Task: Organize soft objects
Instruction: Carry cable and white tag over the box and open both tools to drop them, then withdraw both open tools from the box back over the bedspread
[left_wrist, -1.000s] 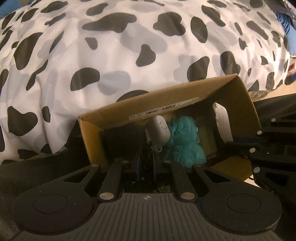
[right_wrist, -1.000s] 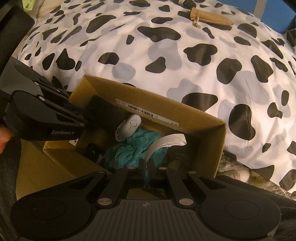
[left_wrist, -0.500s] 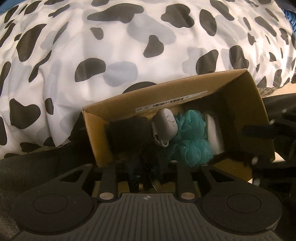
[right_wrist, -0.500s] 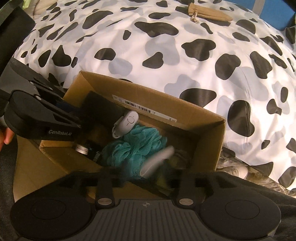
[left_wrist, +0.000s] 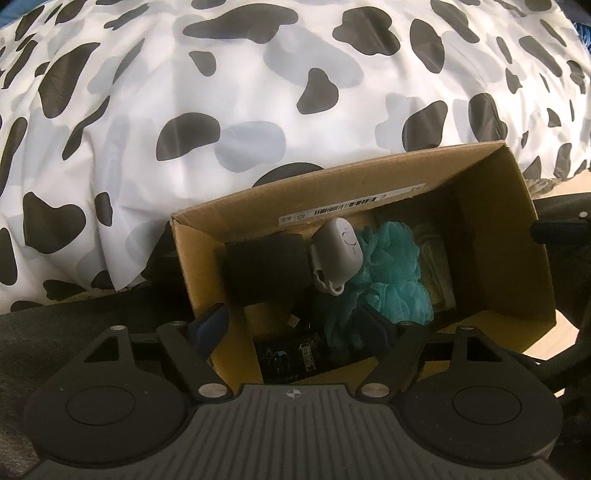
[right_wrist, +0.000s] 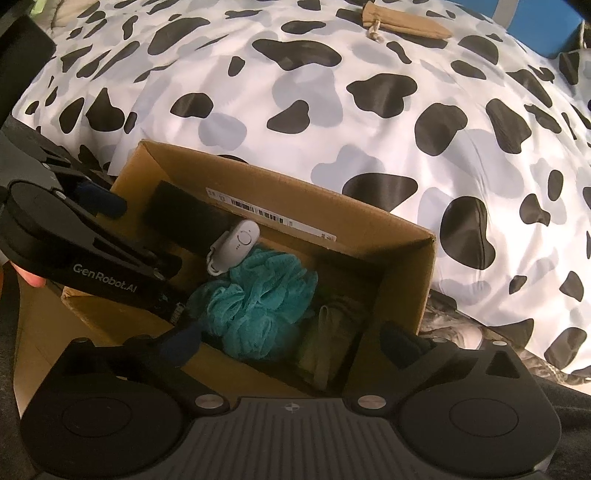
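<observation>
- Cardboard box (right_wrist: 402, 273) sits at the near edge of the cow-print bed (right_wrist: 332, 92); inside lie a teal mesh loofah (right_wrist: 258, 295), a white remote-like device (right_wrist: 236, 243) touching it, and a black pad (right_wrist: 184, 218)
- Left gripper (left_wrist: 295, 328): jaws apart, empty, over the box; right gripper (right_wrist: 291, 343): jaws apart, empty
- Tan drawstring pouch (right_wrist: 402, 24) near the bed's far edge

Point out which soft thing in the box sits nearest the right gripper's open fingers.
The olive folded cloth, low in the cardboard box between the open right gripper fingers. The teal mesh pouf lies left of it; the black foam block is farthest.
</observation>
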